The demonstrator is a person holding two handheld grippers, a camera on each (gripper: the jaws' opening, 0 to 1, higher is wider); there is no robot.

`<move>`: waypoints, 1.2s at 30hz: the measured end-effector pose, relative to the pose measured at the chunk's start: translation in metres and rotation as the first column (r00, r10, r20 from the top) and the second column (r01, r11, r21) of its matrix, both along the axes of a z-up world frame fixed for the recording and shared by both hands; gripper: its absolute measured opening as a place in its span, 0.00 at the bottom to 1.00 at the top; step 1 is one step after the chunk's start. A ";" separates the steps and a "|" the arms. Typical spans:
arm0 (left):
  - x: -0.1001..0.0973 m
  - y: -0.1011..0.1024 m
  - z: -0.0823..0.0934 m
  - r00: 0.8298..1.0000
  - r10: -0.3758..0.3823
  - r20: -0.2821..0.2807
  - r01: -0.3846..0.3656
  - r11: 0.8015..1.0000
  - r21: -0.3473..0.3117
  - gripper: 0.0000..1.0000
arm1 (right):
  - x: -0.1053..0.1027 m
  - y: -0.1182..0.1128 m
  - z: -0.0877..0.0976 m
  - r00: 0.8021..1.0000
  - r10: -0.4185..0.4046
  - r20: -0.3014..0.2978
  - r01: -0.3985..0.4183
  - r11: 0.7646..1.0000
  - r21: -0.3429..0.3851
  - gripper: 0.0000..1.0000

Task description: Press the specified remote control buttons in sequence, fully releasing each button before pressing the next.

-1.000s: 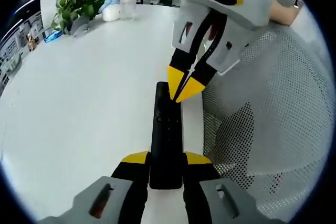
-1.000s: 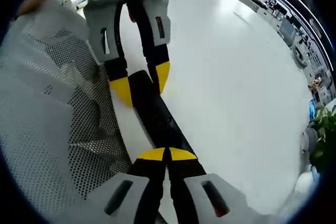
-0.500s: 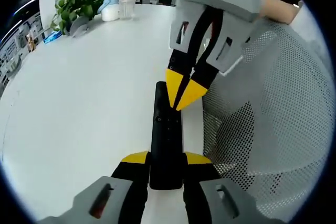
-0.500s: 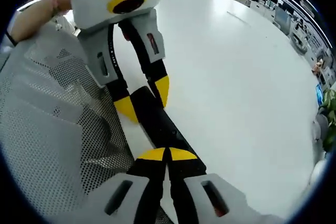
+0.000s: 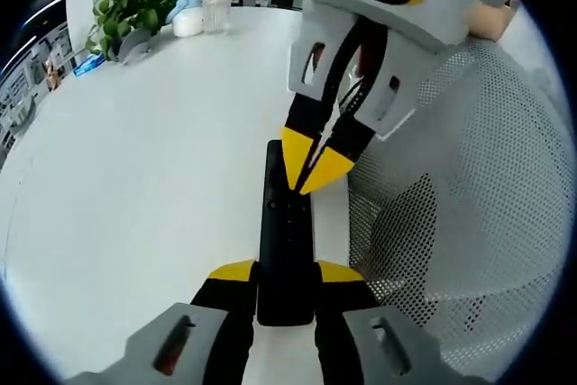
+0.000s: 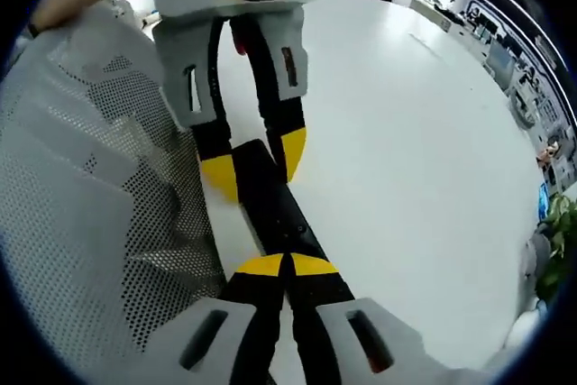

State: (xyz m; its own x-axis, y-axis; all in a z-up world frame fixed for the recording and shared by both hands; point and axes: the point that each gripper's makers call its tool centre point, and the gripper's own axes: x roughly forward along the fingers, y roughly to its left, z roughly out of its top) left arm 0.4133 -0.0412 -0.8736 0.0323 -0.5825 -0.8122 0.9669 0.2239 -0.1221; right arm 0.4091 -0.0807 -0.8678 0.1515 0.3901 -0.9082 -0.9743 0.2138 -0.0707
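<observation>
The black remote control [image 5: 286,241] is gripped at its near end by the left gripper [image 5: 286,270] above the white table [image 5: 135,187]; the right gripper's [image 5: 309,169] clenched tips are set on its far buttons.

So the two cams basically stare at each other along the remote [image 5: 285,241]. The left gripper view sits low and close at one end, looking down its length across the white table [image 5: 135,178] toward a potted plant [image 5: 135,2] at the far edge, with the right gripper [image 5: 311,164] coming in from the top. The right gripper view looks back from the opposite end, the left gripper [image 6: 257,164] ahead. Both share the remote, the table and a white mesh chair [image 5: 460,205].
</observation>
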 end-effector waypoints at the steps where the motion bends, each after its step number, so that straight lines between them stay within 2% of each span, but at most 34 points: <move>1: 0.000 0.000 0.000 1.000 -0.001 0.000 0.001 1.000 0.000 0.18 | -0.001 0.000 0.000 1.000 -0.007 -0.003 0.007 1.000 0.002 0.00; 3: 0.000 0.000 0.000 1.000 -0.001 0.001 0.001 1.000 0.000 0.18 | 0.001 0.000 0.000 0.997 -0.064 -0.035 0.065 0.998 0.022 0.00; 4: 0.000 0.000 0.000 1.000 -0.001 0.002 0.001 1.000 -0.001 0.18 | 0.001 0.000 0.001 0.991 -0.106 -0.079 0.110 0.993 0.043 0.00; 7: -0.001 0.001 0.000 1.000 -0.008 0.010 0.008 1.000 -0.004 0.19 | 0.003 -0.001 0.002 0.974 -0.174 -0.143 0.185 0.980 0.069 0.00; 8: -0.001 0.001 0.000 1.000 -0.013 0.015 0.013 1.000 -0.004 0.19 | 0.005 -0.002 0.003 0.976 -0.172 -0.136 0.182 0.981 0.068 0.00; 9: -0.001 0.001 0.000 1.000 -0.016 0.017 0.016 1.000 -0.003 0.19 | 0.009 -0.001 0.004 0.980 -0.172 -0.098 0.179 0.982 0.068 0.00; 11: -0.001 0.000 0.000 1.000 -0.019 0.015 0.019 1.000 -0.002 0.19 | 0.013 0.001 0.005 0.987 -0.148 -0.062 0.152 0.986 0.068 0.00; 17: -0.002 -0.001 0.000 0.999 -0.031 0.020 0.031 1.000 0.001 0.18 | 0.014 0.001 0.001 0.989 -0.142 -0.048 0.145 0.988 0.062 0.00; 21: -0.001 -0.001 0.000 0.999 -0.035 0.022 0.035 0.999 0.004 0.18 | 0.016 0.001 0.001 0.984 -0.169 -0.060 0.173 0.982 0.071 0.00; 23: -0.001 -0.001 0.000 0.999 -0.036 0.021 0.035 0.999 0.004 0.18 | 0.017 0.000 0.001 0.975 -0.207 -0.087 0.213 0.974 0.076 0.00; 27: -0.001 -0.001 -0.001 0.999 -0.040 0.023 0.040 0.999 0.007 0.18 | 0.016 0.001 0.000 0.976 -0.200 -0.089 0.207 0.975 0.076 0.00; 31: -0.002 -0.001 0.000 0.999 -0.035 0.021 0.035 0.999 0.004 0.18 | 0.017 -0.001 0.001 0.960 -0.247 -0.128 0.261 0.960 0.103 0.00; 33: -0.002 -0.001 0.000 0.999 -0.030 0.020 0.030 1.000 0.002 0.18 | 0.018 -0.003 0.001 0.950 -0.274 -0.152 0.289 0.953 0.091 0.00; 36: -0.002 -0.001 0.000 0.999 -0.030 0.019 0.030 1.000 0.003 0.18 | 0.021 -0.010 0.002 0.950 -0.284 -0.128 0.295 0.953 0.074 0.00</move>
